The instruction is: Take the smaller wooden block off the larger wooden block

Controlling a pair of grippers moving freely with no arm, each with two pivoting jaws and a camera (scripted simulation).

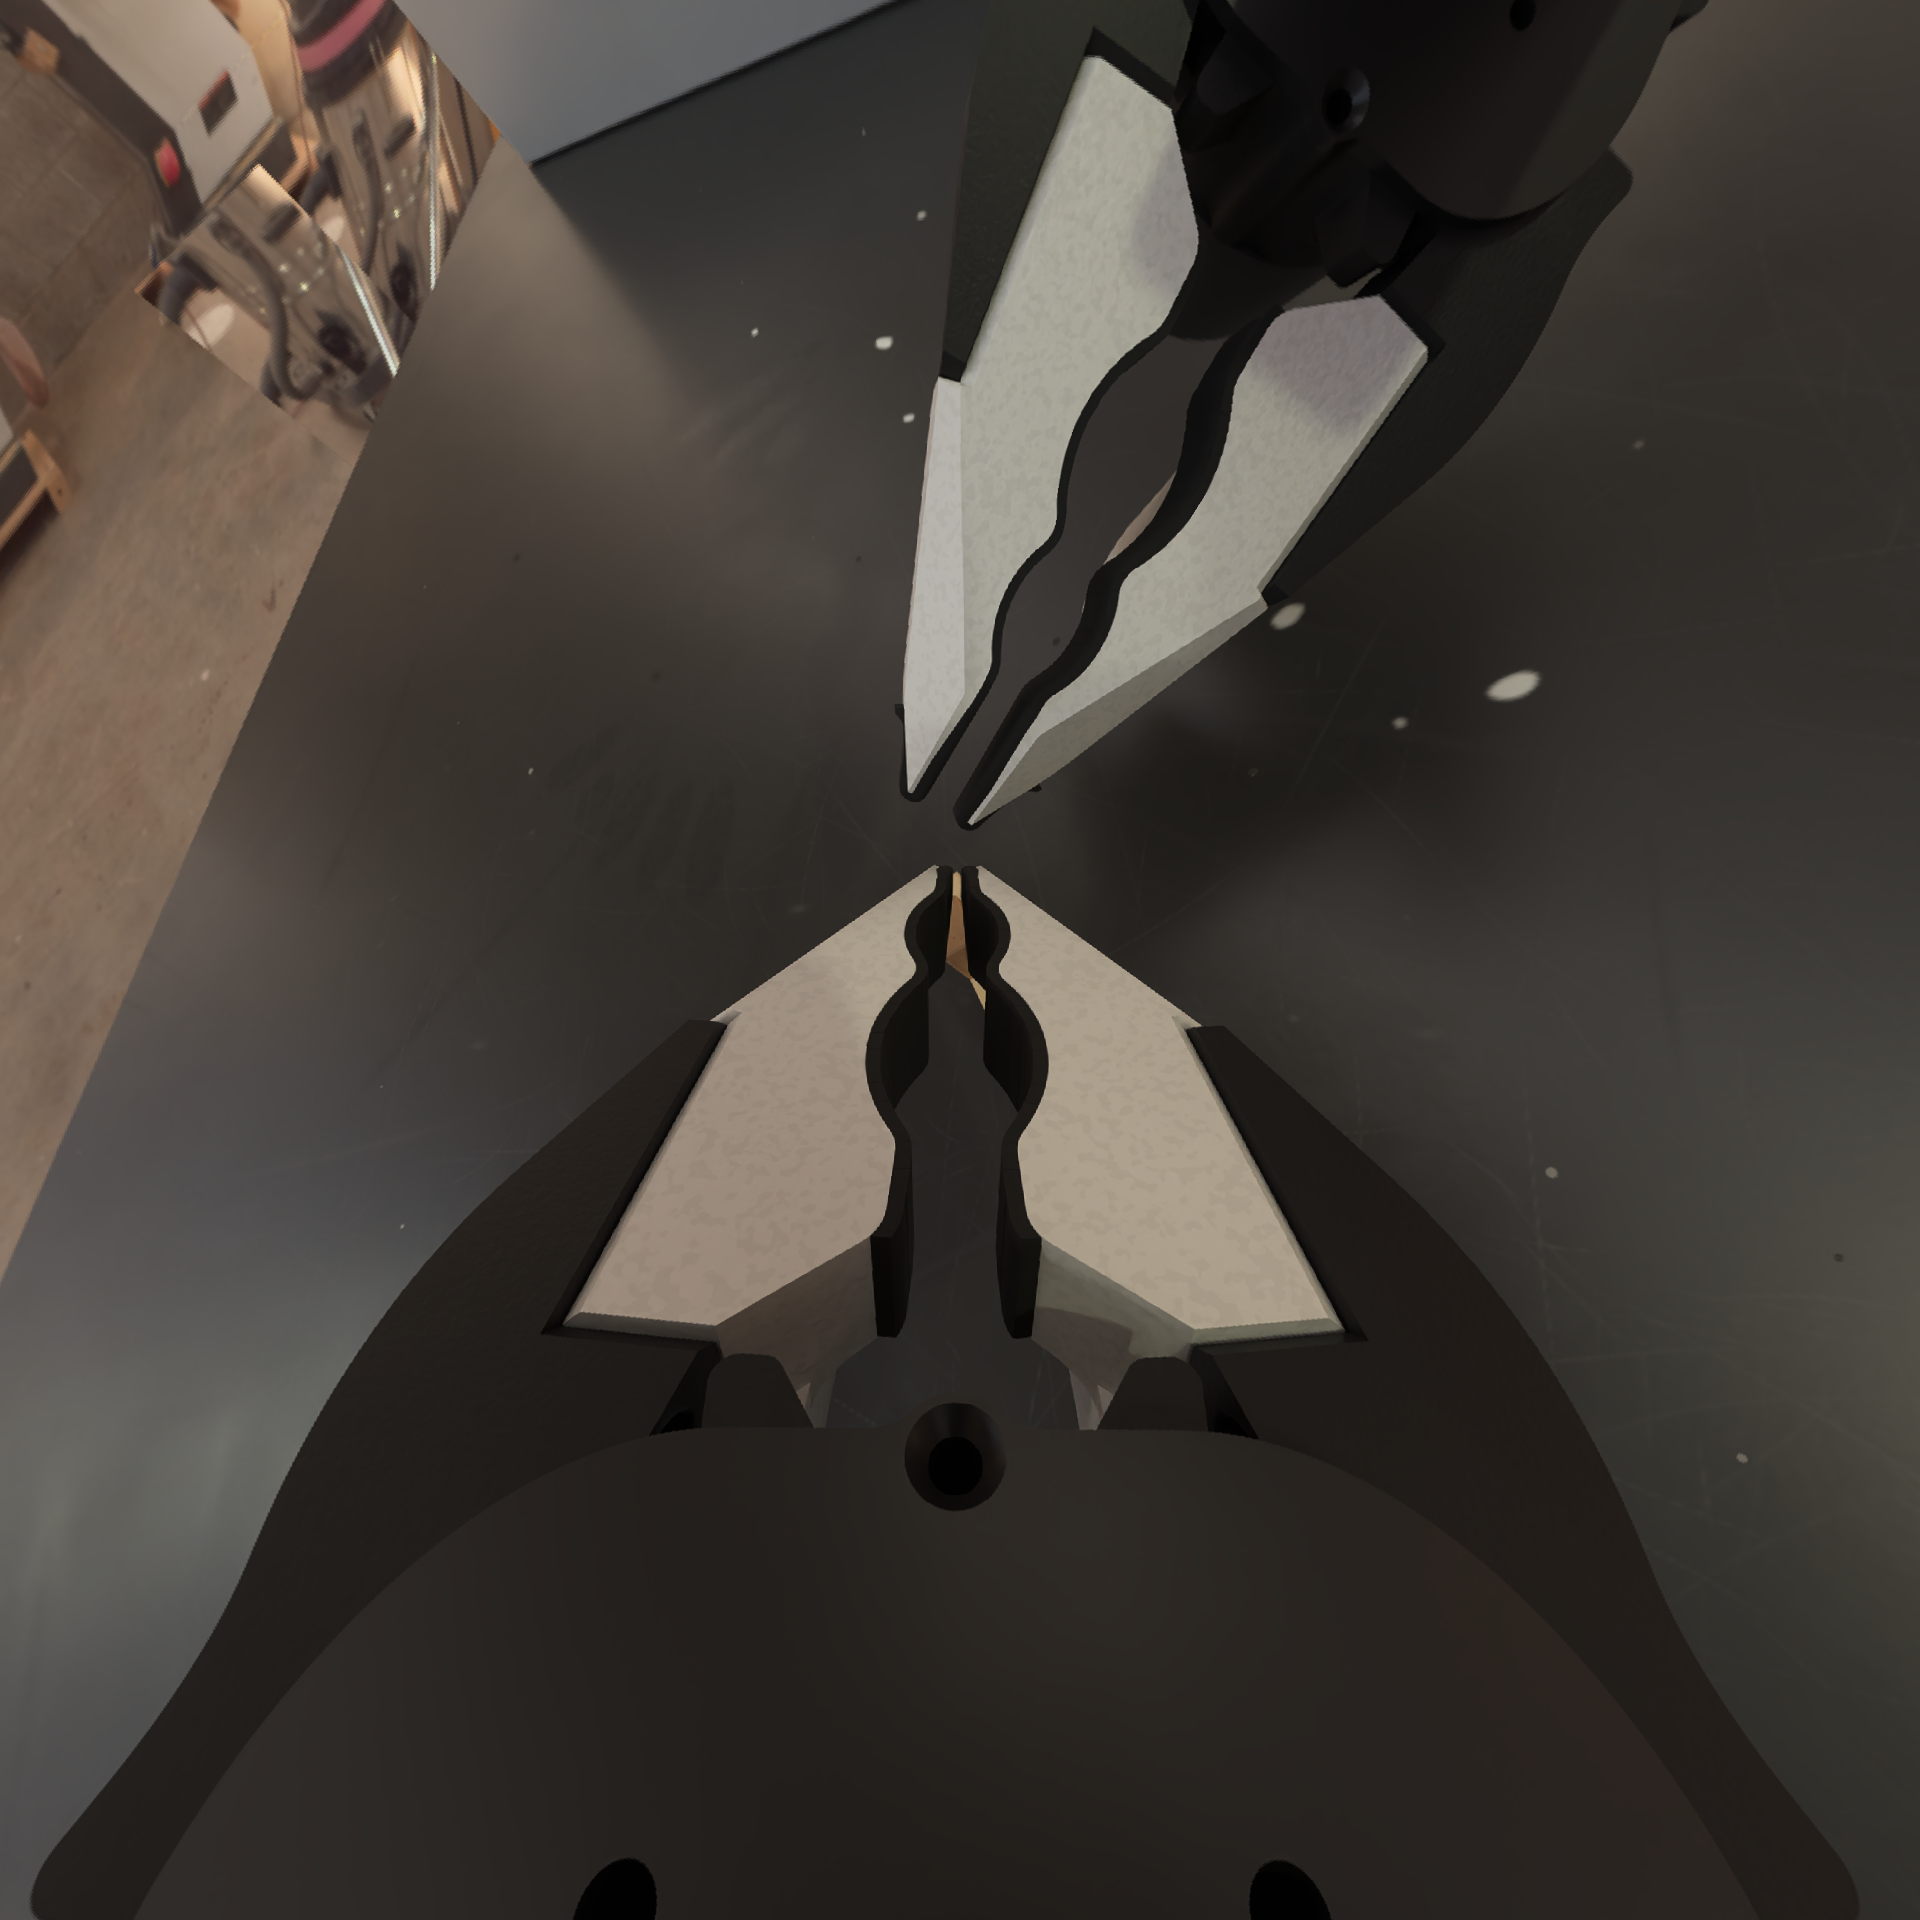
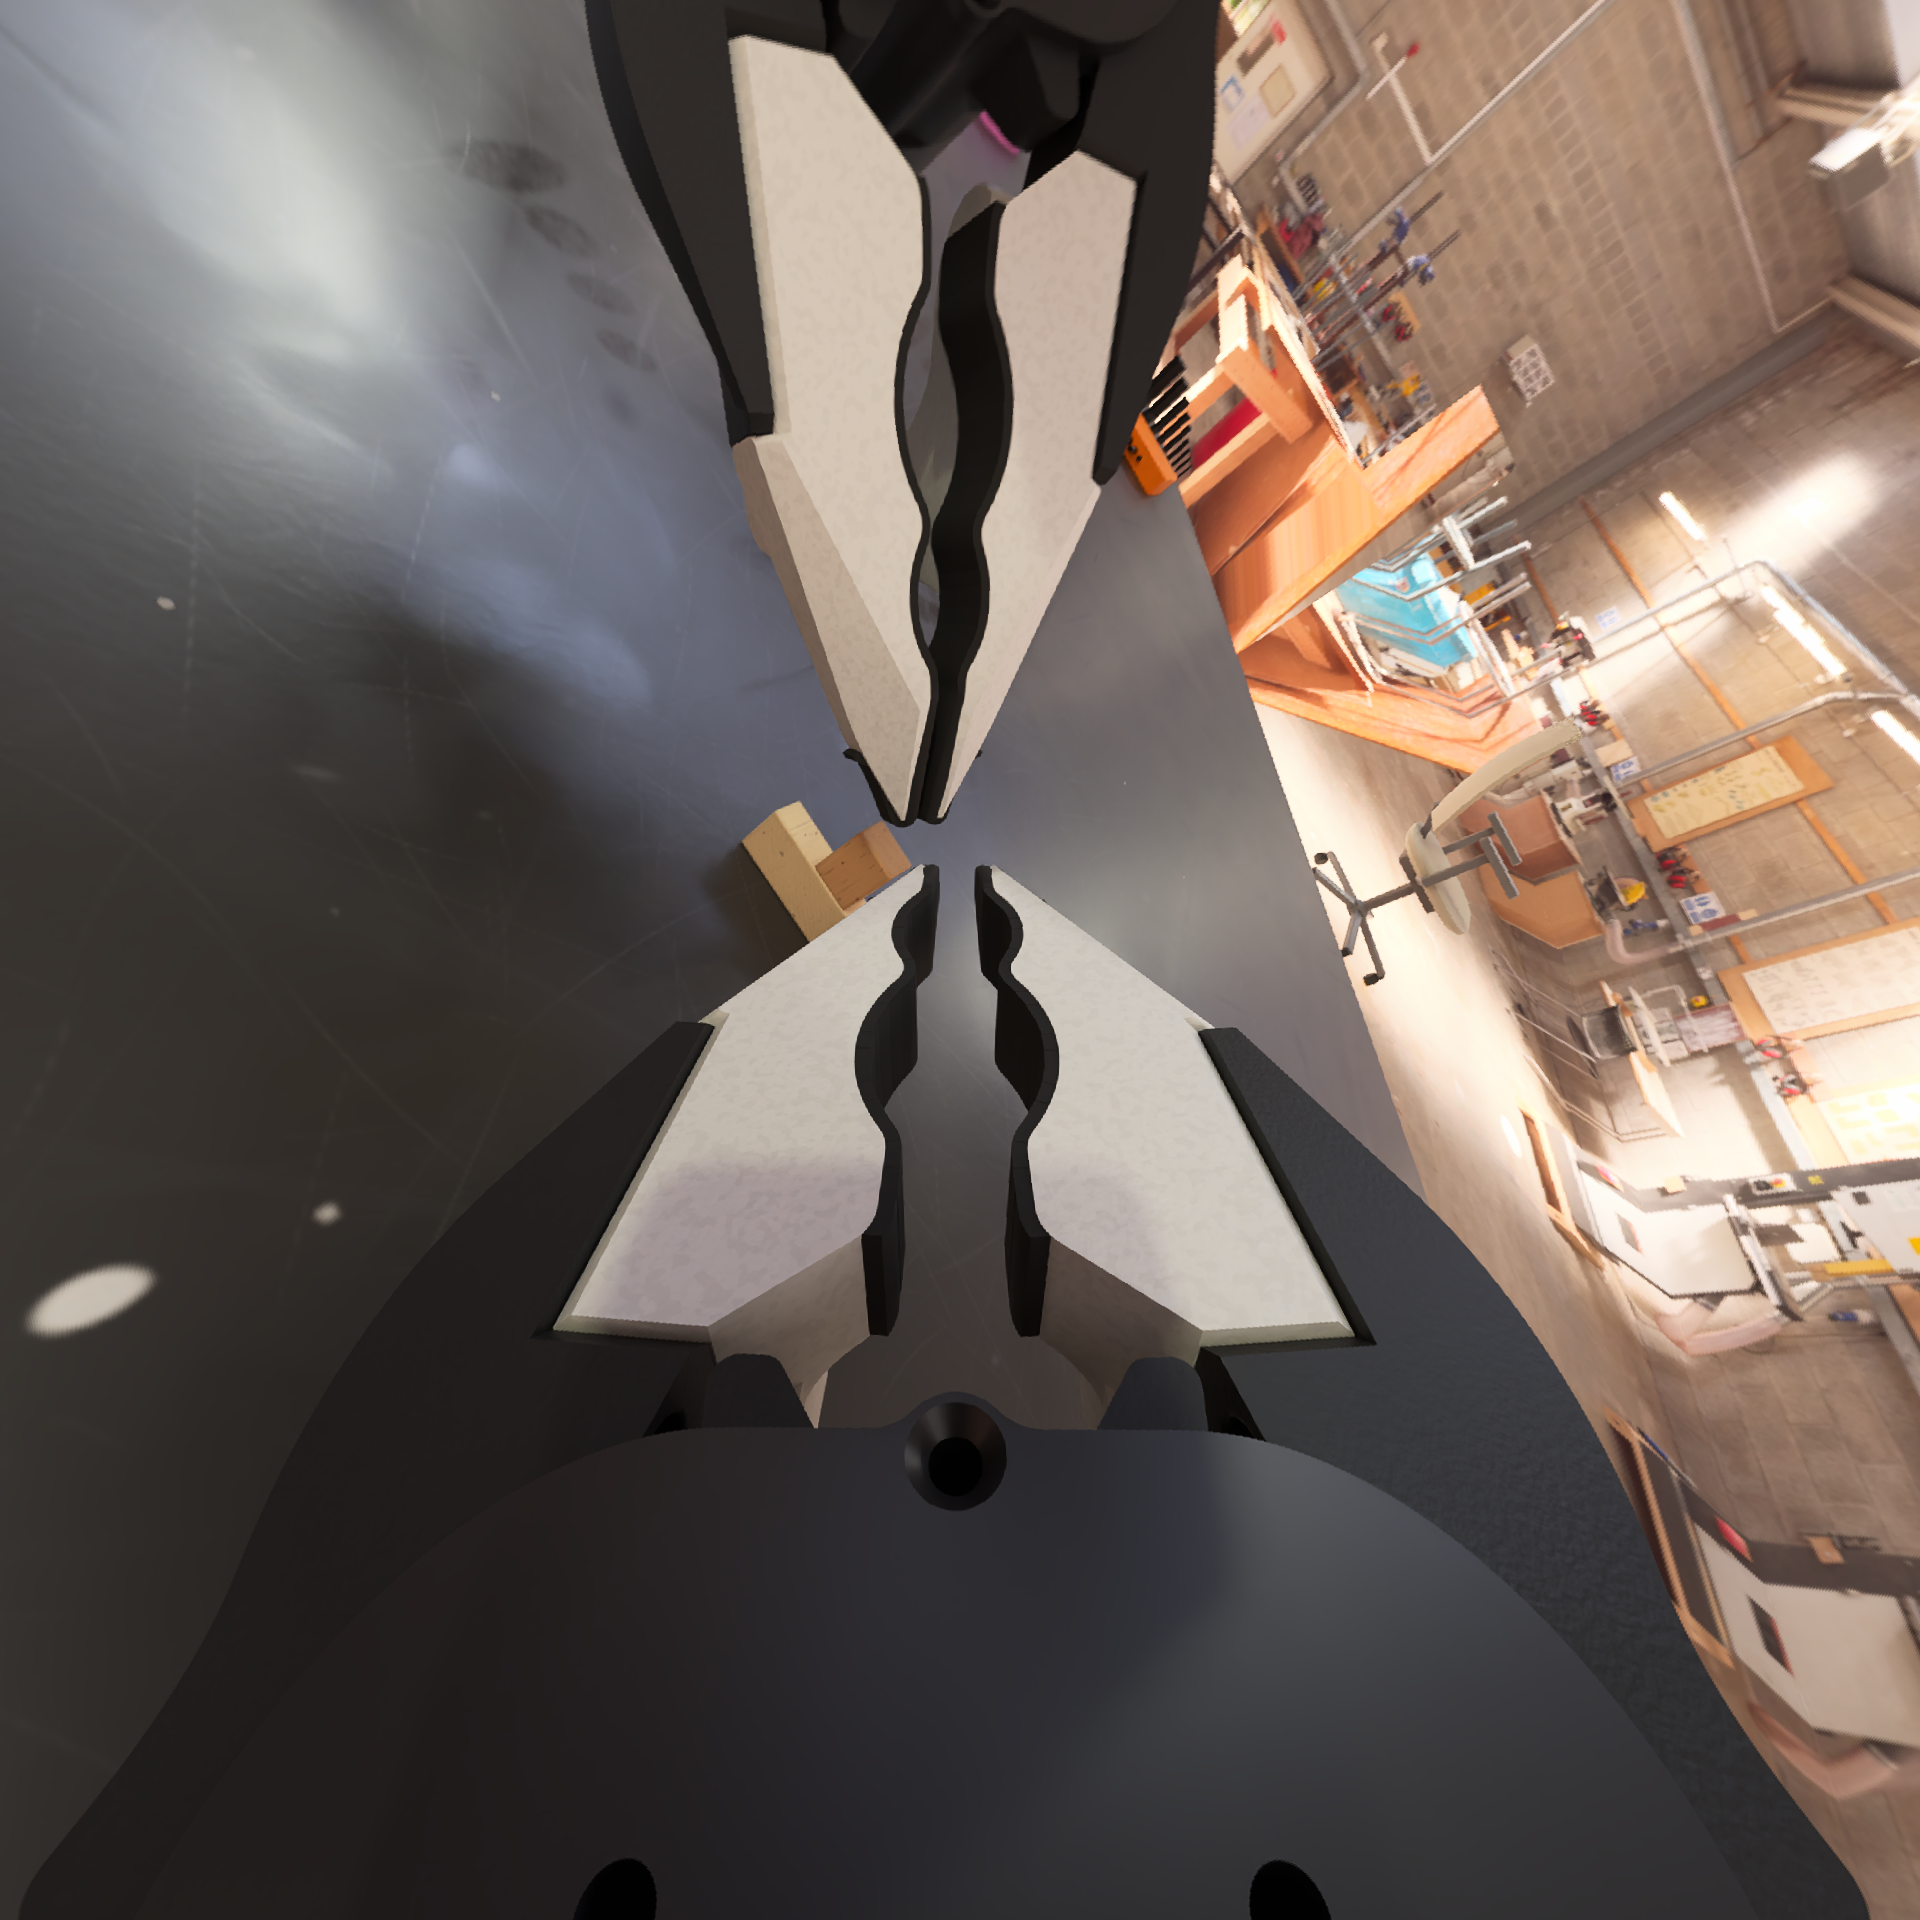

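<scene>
In the right wrist view a pale larger wooden block [image 2: 784, 868] lies on the dark table [image 2: 312, 727]. A smaller, browner wooden block [image 2: 868, 860] sits on it. My right gripper [image 2: 956, 873] is just right of the blocks with its jaws a narrow gap apart and nothing between them. Its left finger hides part of the blocks. My left gripper [image 2: 914, 819] comes from the far side, shut and empty, with its tips just above the blocks. In the left wrist view only a sliver of wood [image 1: 959, 935] shows between the fingers of the left gripper [image 1: 956, 873], and the right gripper [image 1: 940, 808] faces it tip to tip.
The table edge [image 2: 1257, 748] runs close on the right in the right wrist view, with a workshop floor, benches and a stool [image 2: 1434, 862] beyond. In the left wrist view the table [image 1: 520, 727] ends at the left, above the floor [image 1: 125, 675].
</scene>
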